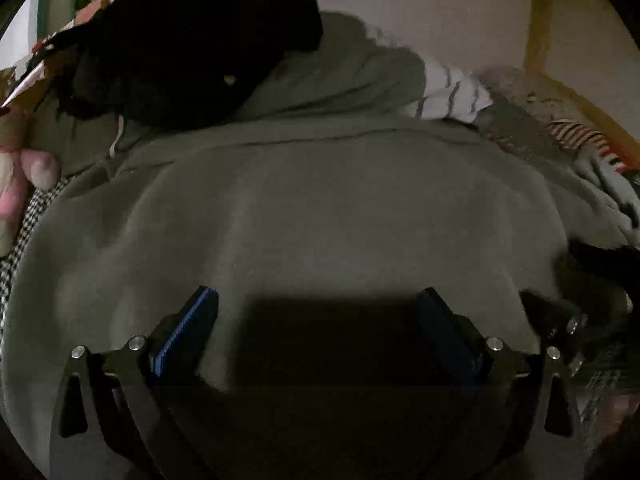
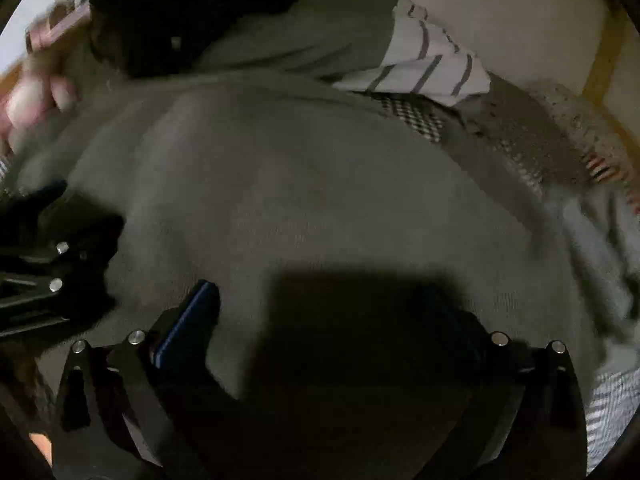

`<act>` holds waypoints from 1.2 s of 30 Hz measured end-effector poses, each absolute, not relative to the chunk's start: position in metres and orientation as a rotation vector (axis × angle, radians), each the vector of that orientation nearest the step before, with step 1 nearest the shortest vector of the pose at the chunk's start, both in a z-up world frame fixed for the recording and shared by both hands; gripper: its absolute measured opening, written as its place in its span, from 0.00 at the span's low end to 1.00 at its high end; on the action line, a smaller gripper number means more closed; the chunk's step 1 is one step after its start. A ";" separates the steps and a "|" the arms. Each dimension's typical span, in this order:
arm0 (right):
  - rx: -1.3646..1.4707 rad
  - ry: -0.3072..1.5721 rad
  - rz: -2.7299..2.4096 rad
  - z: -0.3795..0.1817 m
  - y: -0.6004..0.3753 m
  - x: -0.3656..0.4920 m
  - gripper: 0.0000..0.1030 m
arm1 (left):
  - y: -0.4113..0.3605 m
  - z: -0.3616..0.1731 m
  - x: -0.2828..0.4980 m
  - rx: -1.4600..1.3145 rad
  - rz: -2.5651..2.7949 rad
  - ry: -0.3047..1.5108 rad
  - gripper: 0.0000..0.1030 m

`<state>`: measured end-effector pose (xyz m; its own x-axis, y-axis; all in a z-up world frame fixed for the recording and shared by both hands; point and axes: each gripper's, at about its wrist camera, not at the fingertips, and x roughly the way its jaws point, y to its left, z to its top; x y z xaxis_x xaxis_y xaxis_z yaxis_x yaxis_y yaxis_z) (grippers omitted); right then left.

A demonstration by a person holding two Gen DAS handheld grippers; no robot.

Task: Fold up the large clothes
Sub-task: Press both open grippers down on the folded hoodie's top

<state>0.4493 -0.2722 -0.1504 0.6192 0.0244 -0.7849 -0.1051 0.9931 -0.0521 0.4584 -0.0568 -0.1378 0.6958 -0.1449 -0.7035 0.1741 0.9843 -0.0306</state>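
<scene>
A large grey-green sweatshirt lies spread flat and fills most of both views. My left gripper hangs just over its near part, open, its blue pads wide apart with only flat fabric below them. My right gripper is open in the same way over the same garment. Each gripper shows at the edge of the other's view: the right gripper at the right, the left gripper at the left. Both cast dark shadows on the cloth.
A black garment lies bunched at the sweatshirt's far left end. A white cloth with grey stripes sits at the far right, beside a speckled grey textile. A pink plush lies at the left. Houndstooth bedding shows underneath. A wooden frame stands behind.
</scene>
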 end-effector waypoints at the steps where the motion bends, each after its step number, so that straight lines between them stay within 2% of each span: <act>1: -0.075 0.908 0.095 -0.151 -0.284 0.446 0.97 | -0.052 -0.136 0.456 0.042 -0.193 0.789 0.95; 3: -0.077 0.914 0.111 -0.150 -0.307 0.442 0.96 | -0.038 -0.132 0.450 0.045 -0.214 0.805 0.93; 5: -0.070 0.924 0.121 -0.145 -0.328 0.439 0.96 | -0.023 -0.123 0.442 0.016 -0.239 0.818 0.82; 6: -0.076 0.917 0.076 -0.138 -0.334 0.439 0.96 | -0.012 -0.116 0.436 0.005 -0.190 0.810 0.82; 8: -0.045 0.871 -0.057 -0.120 -0.346 0.421 0.97 | 0.015 -0.098 0.422 -0.018 -0.019 0.747 0.95; 9: -0.050 0.843 -0.145 -0.111 -0.349 0.414 0.97 | 0.030 -0.089 0.411 -0.054 0.010 0.697 0.95; 12: 0.038 0.776 -0.061 -0.098 -0.331 0.399 0.97 | 0.035 -0.102 0.413 -0.020 0.060 0.722 0.95; 14: -0.040 0.777 0.013 -0.106 -0.292 0.402 0.97 | 0.024 -0.123 0.421 0.038 0.077 0.778 0.95; 17: -0.177 0.828 0.049 -0.143 -0.238 0.413 0.97 | 0.014 -0.139 0.416 0.113 0.103 0.749 0.95; 24: -0.117 0.817 -0.018 -0.144 -0.306 0.403 0.97 | 0.022 -0.139 0.419 0.059 0.075 0.747 0.96; 26: -0.012 0.839 0.016 -0.141 -0.329 0.403 0.97 | 0.022 -0.139 0.419 0.057 0.074 0.747 0.96; 31: -0.067 0.708 -0.045 -0.118 -0.290 0.397 0.97 | 0.022 -0.139 0.421 0.055 0.075 0.751 0.96; 36: -0.197 0.786 0.046 -0.155 -0.237 0.420 0.96 | 0.024 -0.139 0.421 0.049 0.067 0.755 0.96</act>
